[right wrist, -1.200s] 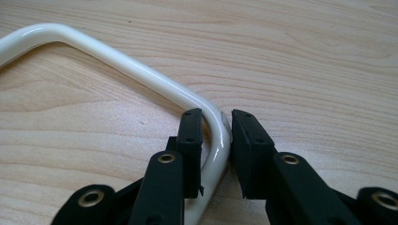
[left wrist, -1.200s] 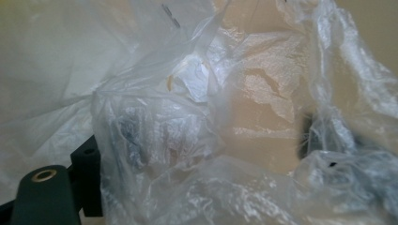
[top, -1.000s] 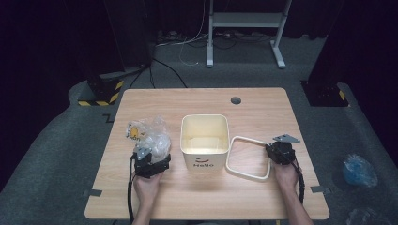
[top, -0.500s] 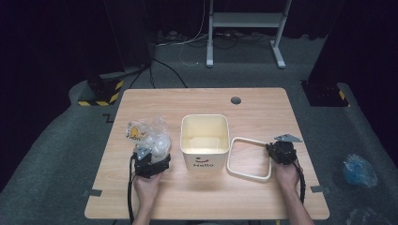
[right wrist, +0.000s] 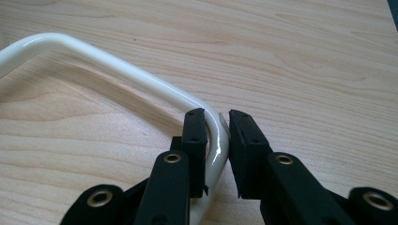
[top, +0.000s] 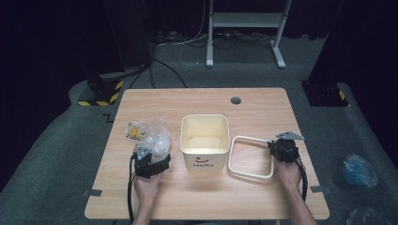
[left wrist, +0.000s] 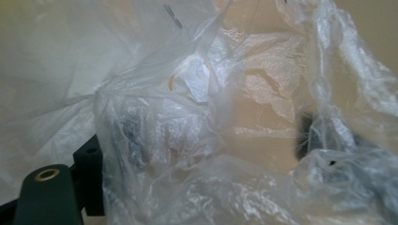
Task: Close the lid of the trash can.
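Right now: right tool point(right wrist: 217, 123) nearly closed around white frame point(right wrist: 117, 70) rim; left tool point(top: 151, 161) wide, buried in plastic bag point(left wrist: 197, 117).

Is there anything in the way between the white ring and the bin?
Nothing visible. The ring lies flat on the table right beside the bin, with only bare wood around it. The right gripper is clamped on its corner.

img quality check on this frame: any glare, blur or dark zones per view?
High view: table evenly lit, floor and background fall off to near black. Left gripper view: clear plastic bag sits close to the lens, soft and hazy, washed-out white at upper left. Right gripper view: sharp on the wood grain, bright specular streak along the white frame, jaws slightly soft at the bottom.
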The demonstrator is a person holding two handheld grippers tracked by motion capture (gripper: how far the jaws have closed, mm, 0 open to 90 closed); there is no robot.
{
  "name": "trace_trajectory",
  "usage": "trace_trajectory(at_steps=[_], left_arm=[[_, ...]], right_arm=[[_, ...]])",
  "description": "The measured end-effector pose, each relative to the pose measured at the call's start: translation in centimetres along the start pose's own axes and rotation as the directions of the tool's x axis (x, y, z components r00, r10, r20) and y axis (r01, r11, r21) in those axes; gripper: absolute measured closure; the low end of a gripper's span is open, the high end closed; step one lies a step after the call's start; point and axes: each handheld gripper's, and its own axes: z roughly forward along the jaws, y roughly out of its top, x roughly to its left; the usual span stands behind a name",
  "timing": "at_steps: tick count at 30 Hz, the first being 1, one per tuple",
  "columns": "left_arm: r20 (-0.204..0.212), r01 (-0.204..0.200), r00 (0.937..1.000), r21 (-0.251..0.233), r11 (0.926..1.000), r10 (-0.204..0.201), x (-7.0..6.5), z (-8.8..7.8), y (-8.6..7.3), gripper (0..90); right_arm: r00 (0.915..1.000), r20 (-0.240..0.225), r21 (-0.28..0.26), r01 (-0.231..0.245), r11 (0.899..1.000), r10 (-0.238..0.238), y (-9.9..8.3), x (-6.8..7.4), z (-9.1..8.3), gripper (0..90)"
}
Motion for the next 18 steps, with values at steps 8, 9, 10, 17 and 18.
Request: trace_trajectory(at_steps=[8, 9, 10, 17, 18], left_arm=[[0.000, -0.006, 1.0000, 0.001, 1.0000, 0.006, 0.0, 0.0, 0.0, 15.9], [-0.001, -0.008, 1.0000, 0.002, 1.0000, 0.008, 0.0, 0.0, 0.0, 15.9], [-0.002, -0.009, 1.0000, 0.002, 1.0000, 0.009, 0.0, 0.0, 0.0, 15.9], [-0.006, -0.014, 0.9999, 0.005, 0.9999, 0.014, 0.0, 0.0, 0.0, 15.9], [-0.006, -0.014, 0.9999, 0.005, 0.9999, 0.014, 0.0, 0.0, 0.0, 15.9]], right_arm=[[0.9999, -0.013, 0.008, -0.009, 1.000, 0.009, 0.0, -0.3, -0.6, 77.5], [0.9998, -0.014, 0.005, -0.011, 1.000, 0.011, 0.1, -0.3, -0.7, 77.4], [0.9998, -0.016, 0.003, -0.013, 1.000, 0.013, 0.1, -0.4, -0.8, 77.5], [0.9995, -0.024, -0.007, -0.019, 1.000, 0.019, 0.6, -1.0, -1.8, 77.5], [0.9993, -0.028, -0.007, -0.025, 1.000, 0.025, 0.7, -1.1, -2.0, 77.6]])
